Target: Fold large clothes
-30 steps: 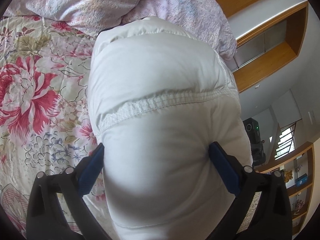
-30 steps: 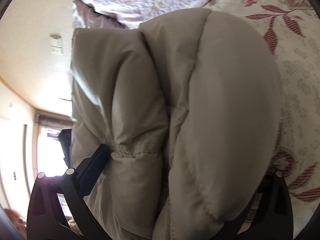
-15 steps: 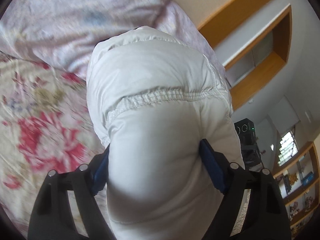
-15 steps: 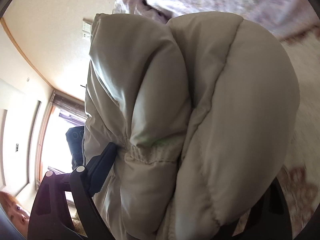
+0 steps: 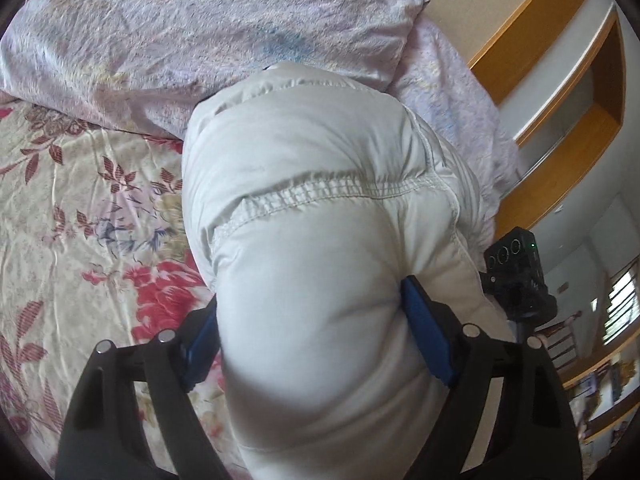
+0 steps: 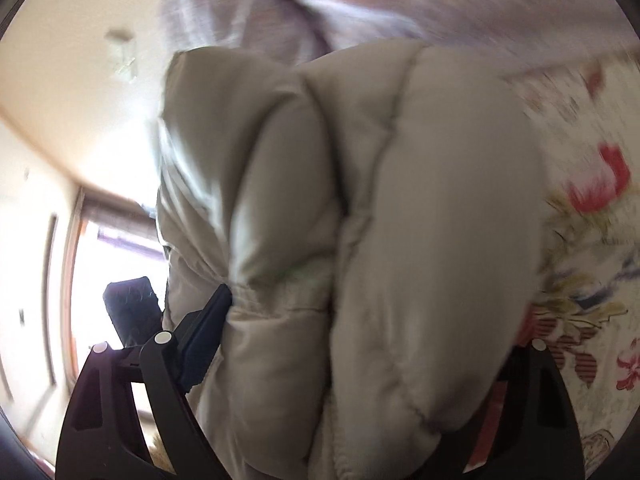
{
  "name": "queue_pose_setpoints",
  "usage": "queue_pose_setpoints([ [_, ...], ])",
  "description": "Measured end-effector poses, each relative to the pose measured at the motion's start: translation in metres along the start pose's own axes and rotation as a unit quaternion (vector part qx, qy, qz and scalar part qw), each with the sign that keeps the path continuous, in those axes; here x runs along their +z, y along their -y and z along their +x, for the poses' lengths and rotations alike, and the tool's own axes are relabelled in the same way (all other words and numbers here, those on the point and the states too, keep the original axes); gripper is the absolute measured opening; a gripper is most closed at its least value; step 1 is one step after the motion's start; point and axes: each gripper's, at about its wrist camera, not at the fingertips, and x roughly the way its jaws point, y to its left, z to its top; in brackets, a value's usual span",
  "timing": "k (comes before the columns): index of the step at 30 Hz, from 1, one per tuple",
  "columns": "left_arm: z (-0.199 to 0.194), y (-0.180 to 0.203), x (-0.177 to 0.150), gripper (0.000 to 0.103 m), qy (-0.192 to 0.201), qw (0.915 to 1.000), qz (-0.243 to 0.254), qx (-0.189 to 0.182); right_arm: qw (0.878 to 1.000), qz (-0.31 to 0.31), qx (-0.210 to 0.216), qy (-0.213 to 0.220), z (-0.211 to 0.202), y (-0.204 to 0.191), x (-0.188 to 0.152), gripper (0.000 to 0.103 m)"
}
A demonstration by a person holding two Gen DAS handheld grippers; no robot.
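Observation:
A puffy white down jacket point(image 5: 320, 208) fills the middle of the left wrist view, bunched into a thick folded bundle with a gathered seam across it. My left gripper point(image 5: 316, 320) is shut on the jacket, its blue pads pressing into both sides. In the right wrist view the same jacket point(image 6: 360, 220) looks beige and hangs in thick folds. My right gripper point(image 6: 360, 320) is shut on it; the left finger point(image 6: 208, 320) shows, the right finger is hidden behind the padding. The bundle is held above the floral bedspread point(image 5: 80, 220).
A lilac pillow point(image 5: 180, 32) lies at the head of the bed behind the jacket. Wooden shelving point(image 5: 568, 92) and a black device point(image 5: 516, 272) are at the right. The right wrist view shows a cream wall, a bright window point(image 6: 112, 280) and the blurred bedspread point(image 6: 592, 240).
Both grippers have carried the jacket bundle towards the pillow and tilted back down: the bedspread has come back into both views. Both grips stay closed on the jacket. The right view is motion-blurred.

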Motion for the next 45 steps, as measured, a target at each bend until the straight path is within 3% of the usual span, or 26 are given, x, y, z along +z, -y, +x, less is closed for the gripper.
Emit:
queue_pose_setpoints([
  [3, 0.005, 0.005, 0.001, 0.090, 0.004, 0.9994, 0.020, 0.030, 0.999, -0.008, -0.041, 0.016, -0.008, -0.003, -0.004, 0.092],
  [7, 0.002, 0.009, 0.008, 0.091, -0.001, 0.9986, 0.024, 0.048, 0.989, -0.034, -0.130, 0.065, -0.045, -0.024, -0.014, 0.095],
  [9, -0.008, 0.012, 0.010, 0.091, 0.006, 0.9975, 0.032, 0.063, 0.979, -0.043, -0.171, 0.104, -0.067, -0.034, -0.017, 0.095],
  [12, -0.031, 0.027, 0.009, 0.091, 0.039, 0.9910, 0.067, 0.109, 0.953, -0.091, -0.228, 0.176, -0.101, -0.069, -0.031, 0.096],
  [15, -0.047, 0.051, 0.012, 0.091, 0.070, 0.9827, 0.104, 0.137, 0.935, -0.166, -0.243, 0.200, -0.100, -0.118, -0.037, 0.093],
  [16, -0.049, 0.059, 0.013, 0.091, 0.074, 0.9816, 0.112, 0.136, 0.928, -0.187, -0.251, 0.202, -0.092, -0.133, -0.041, 0.086],
  [18, -0.049, 0.070, 0.014, 0.091, 0.076, 0.9800, 0.124, 0.136, 0.899, -0.247, -0.293, 0.210, -0.070, -0.159, -0.048, 0.071],
  [20, -0.038, 0.078, 0.019, 0.090, 0.073, 0.9770, 0.134, 0.149, 0.882, -0.283, -0.316, 0.206, -0.054, -0.164, -0.057, 0.047],
  [23, -0.022, 0.080, 0.022, 0.080, 0.058, 0.9759, 0.139, 0.158, 0.875, -0.306, -0.325, 0.188, -0.031, -0.154, -0.049, 0.022],
  [25, -0.011, 0.075, 0.021, 0.075, 0.048, 0.9750, 0.139, 0.166, 0.867, -0.322, -0.330, 0.186, -0.021, -0.150, -0.054, 0.019],
  [28, 0.002, 0.074, 0.017, 0.077, 0.049, 0.9686, 0.158, 0.186, 0.857, -0.336, -0.354, 0.166, -0.002, -0.141, -0.051, 0.018],
  [30, 0.006, 0.079, 0.015, 0.077, 0.050, 0.9640, 0.174, 0.194, 0.853, -0.334, -0.370, 0.155, 0.013, -0.132, -0.047, 0.018],
  [33, 0.013, 0.085, 0.015, 0.077, 0.048, 0.9600, 0.187, 0.203, 0.861, -0.314, -0.373, 0.144, 0.018, -0.119, -0.040, 0.018],
  [37, 0.023, 0.085, 0.015, 0.079, 0.046, 0.9597, 0.187, 0.205, 0.871, -0.297, -0.369, 0.134, 0.022, -0.108, -0.034, 0.017],
  [42, 0.032, 0.082, 0.015, 0.082, 0.043, 0.9603, 0.185, 0.204, 0.869, -0.295, -0.375, 0.132, 0.029, -0.100, -0.033, 0.016],
  [45, 0.037, 0.079, 0.015, 0.085, 0.042, 0.9609, 0.184, 0.202, 0.874, -0.288, -0.368, 0.131, 0.031, -0.096, -0.031, 0.016],
])
